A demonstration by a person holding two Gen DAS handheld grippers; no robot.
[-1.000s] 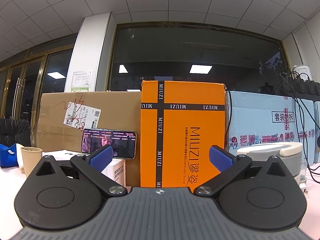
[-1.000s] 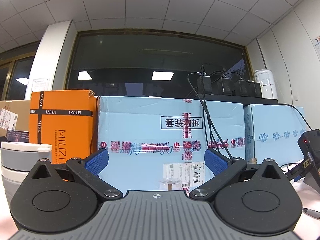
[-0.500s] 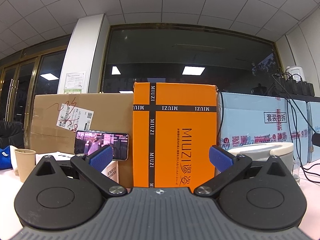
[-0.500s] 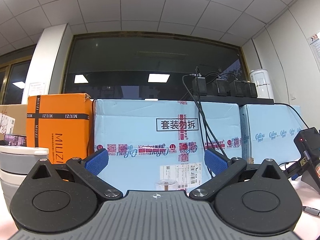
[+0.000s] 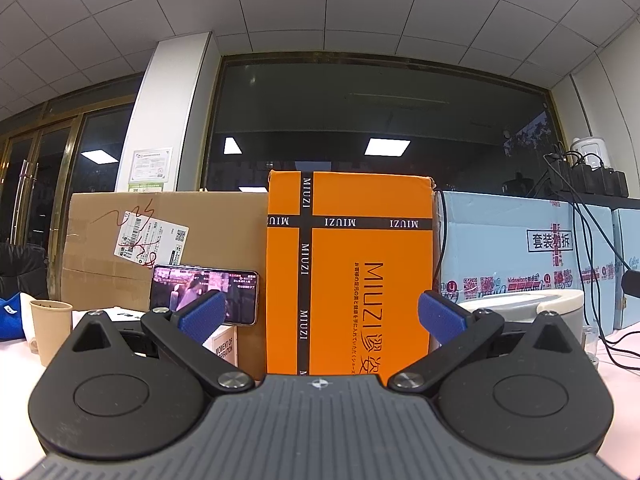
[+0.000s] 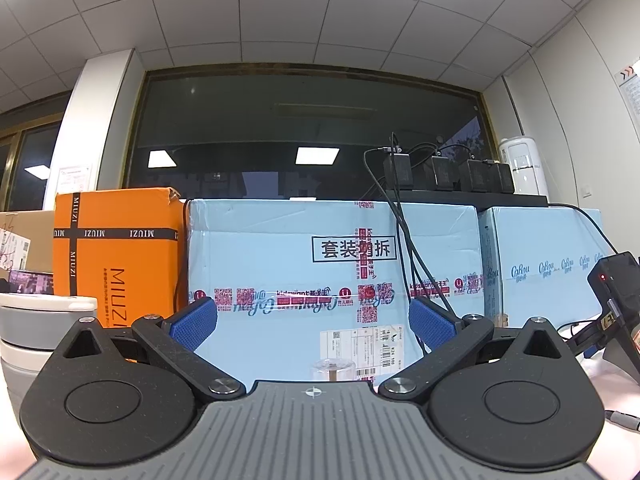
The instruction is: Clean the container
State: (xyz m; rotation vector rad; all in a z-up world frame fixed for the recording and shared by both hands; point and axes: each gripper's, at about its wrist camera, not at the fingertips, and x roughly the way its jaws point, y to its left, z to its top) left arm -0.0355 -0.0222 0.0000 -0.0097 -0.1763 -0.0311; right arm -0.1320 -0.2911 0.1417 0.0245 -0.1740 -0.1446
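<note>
Facing stacked boxes, both claws gape empty beside the grey container (image 6: 40, 328).

Phone (image 5: 204, 295) left of box (image 5: 350, 272)

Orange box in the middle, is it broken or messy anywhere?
A little. The orange box has a torn, crumpled top corner next to the blue box, seen from the right wrist view. It stands upright, and nothing looks spilled around it.
</note>
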